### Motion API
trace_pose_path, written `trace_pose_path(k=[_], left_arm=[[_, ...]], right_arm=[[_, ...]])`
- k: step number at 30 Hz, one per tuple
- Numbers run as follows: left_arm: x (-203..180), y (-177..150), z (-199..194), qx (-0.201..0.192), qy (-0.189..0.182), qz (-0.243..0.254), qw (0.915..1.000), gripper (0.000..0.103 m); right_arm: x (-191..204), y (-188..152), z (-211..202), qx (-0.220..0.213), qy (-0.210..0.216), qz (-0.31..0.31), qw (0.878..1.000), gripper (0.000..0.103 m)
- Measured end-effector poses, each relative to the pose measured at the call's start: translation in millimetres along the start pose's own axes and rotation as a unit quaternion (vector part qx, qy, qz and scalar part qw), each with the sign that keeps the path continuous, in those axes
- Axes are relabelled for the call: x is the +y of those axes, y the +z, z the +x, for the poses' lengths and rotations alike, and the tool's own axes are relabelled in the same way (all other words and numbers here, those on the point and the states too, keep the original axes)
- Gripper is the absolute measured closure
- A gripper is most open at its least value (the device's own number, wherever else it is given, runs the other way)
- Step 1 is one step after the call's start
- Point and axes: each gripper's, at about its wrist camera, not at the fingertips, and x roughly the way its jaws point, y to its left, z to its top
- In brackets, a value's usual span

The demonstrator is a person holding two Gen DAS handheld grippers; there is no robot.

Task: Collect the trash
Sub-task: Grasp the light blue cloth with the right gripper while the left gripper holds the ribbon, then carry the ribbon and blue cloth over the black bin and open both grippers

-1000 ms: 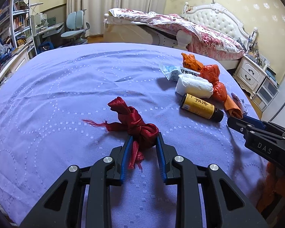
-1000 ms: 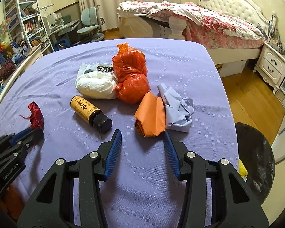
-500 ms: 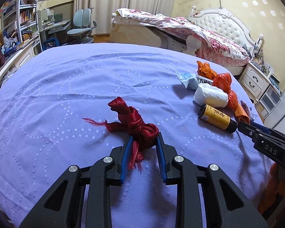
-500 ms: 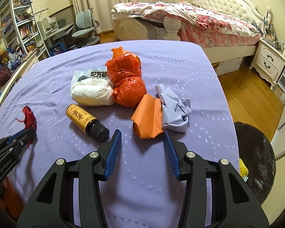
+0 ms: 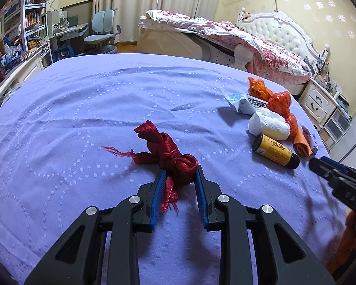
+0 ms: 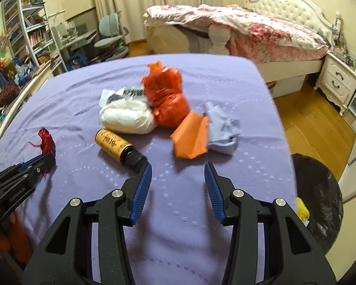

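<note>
Black "DAS" lettering marks the right gripper, jaws apart; left gripper clenches red mesh.

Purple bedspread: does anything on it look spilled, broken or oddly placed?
Nothing spilled or broken. The amber bottle lies on its side with its cap on, beside the white bundle and orange bag. The red mesh is frayed, pinched in the left gripper.

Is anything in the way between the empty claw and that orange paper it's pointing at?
No. The right gripper stands open with only bare purple cover between it and the folded orange paper. The amber bottle lies off beside its left finger, and the crumpled blue paper touches the orange one's far side.
</note>
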Motion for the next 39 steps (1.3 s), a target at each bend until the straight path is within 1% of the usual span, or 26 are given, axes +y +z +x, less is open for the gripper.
trace_pose_path(k=[5,8,16,19,21,27,32,39], left_arm=[[6,5,5,0.004,0.001,-0.003,1.0,0.076],[8,7,7,0.006,0.002,-0.003,1.0,0.076],[5,10,11,0.009,0.008,0.006,0.9999,0.076],[5,11,12,0.009,0.009,0.009,0.9999,0.076],[5,11,12,0.009,0.009,0.009,0.9999,0.076],[7,11,11,0.009,0.007,0.009,0.9999,0.076],[6,11,9,0.007,0.004,0.01,0.9999,0.076],[-7,3,-4,-0.01,-0.012,0.024,0.9996,0.076]], right_arm=[[-15,7,-3,-0.013,-0.019,0.021,1.0,0.058],[-24,13,2,-0.012,-0.025,0.035,0.999,0.058],[-40,26,26,-0.001,-0.021,0.052,0.998,0.058],[-44,30,36,0.008,-0.016,0.06,0.998,0.062],[-45,30,38,0.01,-0.012,0.06,0.998,0.069],[-43,24,33,0.004,-0.011,0.06,0.998,0.071],[-43,18,19,-0.009,-0.016,0.056,0.998,0.071],[-47,4,-3,-0.021,-0.018,0.053,0.998,0.071]])
